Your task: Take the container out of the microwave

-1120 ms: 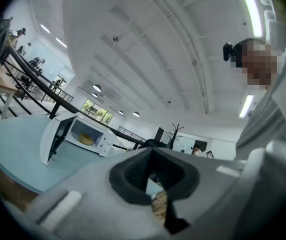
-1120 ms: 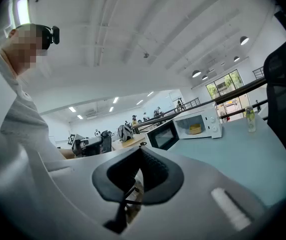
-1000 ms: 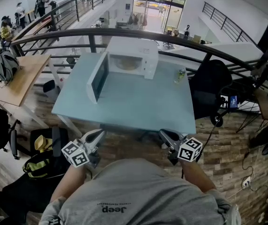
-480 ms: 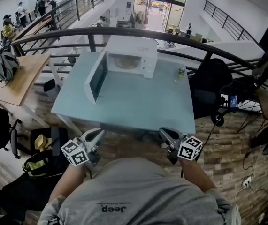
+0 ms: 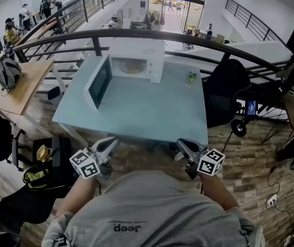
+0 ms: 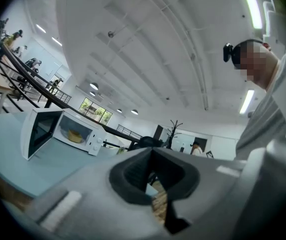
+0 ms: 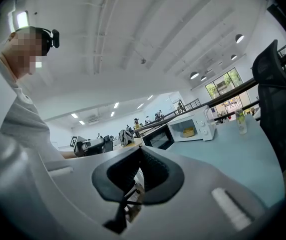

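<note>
Left gripper (image 5: 110, 142): your jaws are closed together, nothing between the pads. Right gripper (image 5: 182, 144): same, jaws closed and empty. You hold both near your body, just short of the near edge of the pale blue-green rectangular table (image 5: 147, 112), well apart from each other.

White box microwave (image 5: 136, 49) stands at the far side of the table. Its dark-windowed door (image 5: 98, 81) hangs open to the left.

Yellow round container (image 5: 133, 67) sits inside the microwave cavity, well apart from both grippers.

Small green-tinted clear bottle (image 5: 192, 76) stands upright on the table, just right of the microwave.
</note>
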A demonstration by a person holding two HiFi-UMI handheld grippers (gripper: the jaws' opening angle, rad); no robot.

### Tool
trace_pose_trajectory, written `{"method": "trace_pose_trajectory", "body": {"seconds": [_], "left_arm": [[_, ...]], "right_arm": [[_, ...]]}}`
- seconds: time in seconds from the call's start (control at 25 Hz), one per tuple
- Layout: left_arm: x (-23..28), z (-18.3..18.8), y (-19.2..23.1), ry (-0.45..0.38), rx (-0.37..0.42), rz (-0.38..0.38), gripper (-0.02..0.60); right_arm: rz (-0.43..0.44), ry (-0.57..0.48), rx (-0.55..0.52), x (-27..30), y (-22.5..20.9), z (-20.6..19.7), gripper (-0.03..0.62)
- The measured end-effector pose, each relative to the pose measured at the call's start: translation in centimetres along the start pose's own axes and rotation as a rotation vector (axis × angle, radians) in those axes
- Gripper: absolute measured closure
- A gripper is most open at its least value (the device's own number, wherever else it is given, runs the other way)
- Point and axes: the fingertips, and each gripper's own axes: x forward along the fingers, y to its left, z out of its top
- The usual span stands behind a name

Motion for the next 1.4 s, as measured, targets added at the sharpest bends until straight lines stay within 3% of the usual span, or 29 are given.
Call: {"method": "trace_pose_trajectory", "body": {"seconds": [0.36,0.8,1.12,1.4], "left_arm": [[4.7,-2.5,-4.0,0.012,0.006,0.019,0.555],[7.3,-2.9,-4.9,0.027,0.021,0.02,0.555],[7.3,-1.5,1.6,0.02,-0.006,0.015,0.555],[8.8,2.3,13.7,0.023,-0.024,-0.067,0.555]], "right_arm": [[0.023,0.001,-0.01,-5.0,-3.0,0.6,0.589],[0.054,0.008,-0.02,-5.6,-5.0,1.1,0.59],[0.043,0.041,-0.024,0.3,-6.6,1.4,0.589],[-0.031,0.04,-0.029,10.9,-10.7,2.6,0.589]]}}
